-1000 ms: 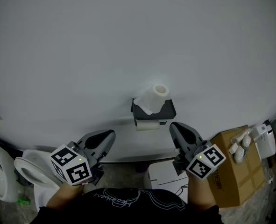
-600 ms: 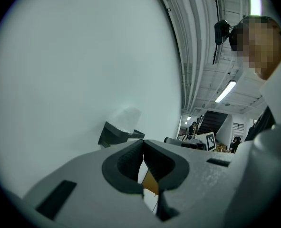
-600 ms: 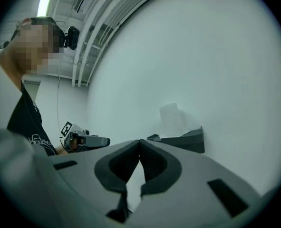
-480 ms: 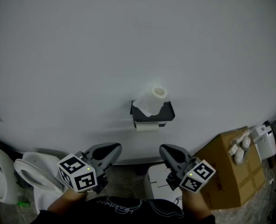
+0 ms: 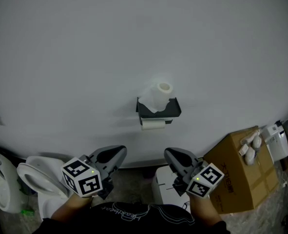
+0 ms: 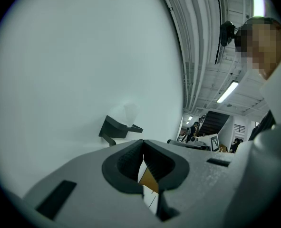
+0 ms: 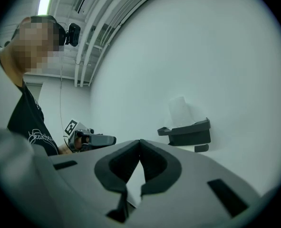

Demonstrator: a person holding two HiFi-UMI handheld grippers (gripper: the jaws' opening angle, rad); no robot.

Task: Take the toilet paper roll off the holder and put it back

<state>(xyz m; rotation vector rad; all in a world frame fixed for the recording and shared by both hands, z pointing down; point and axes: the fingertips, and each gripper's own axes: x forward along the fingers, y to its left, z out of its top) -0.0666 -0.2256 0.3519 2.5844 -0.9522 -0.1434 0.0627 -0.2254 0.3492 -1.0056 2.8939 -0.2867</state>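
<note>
A white toilet paper roll (image 5: 159, 94) stands upright on top of a black wall holder (image 5: 158, 112), and a white sheet end (image 5: 152, 125) shows under the holder. My left gripper (image 5: 122, 151) and right gripper (image 5: 168, 153) hover low, well short of the wall, both shut with nothing between the jaws. In the left gripper view the shut jaws of my left gripper (image 6: 143, 142) point toward the holder (image 6: 115, 127) and the pale roll (image 6: 130, 112). The right gripper view shows my right gripper (image 7: 140, 142) with jaws closed, the roll (image 7: 179, 112) and holder (image 7: 190, 133) beyond to the right.
A cardboard box (image 5: 241, 172) with small white items (image 5: 251, 147) on it stands at the right. A white toilet (image 5: 36, 179) is at the lower left, and a white box (image 5: 170, 186) sits on the floor below the holder. The wall is plain and bare.
Both grippers have drawn back and sunk lower, away from the holder; the right one also shifted left. The roll has stayed on the holder.
</note>
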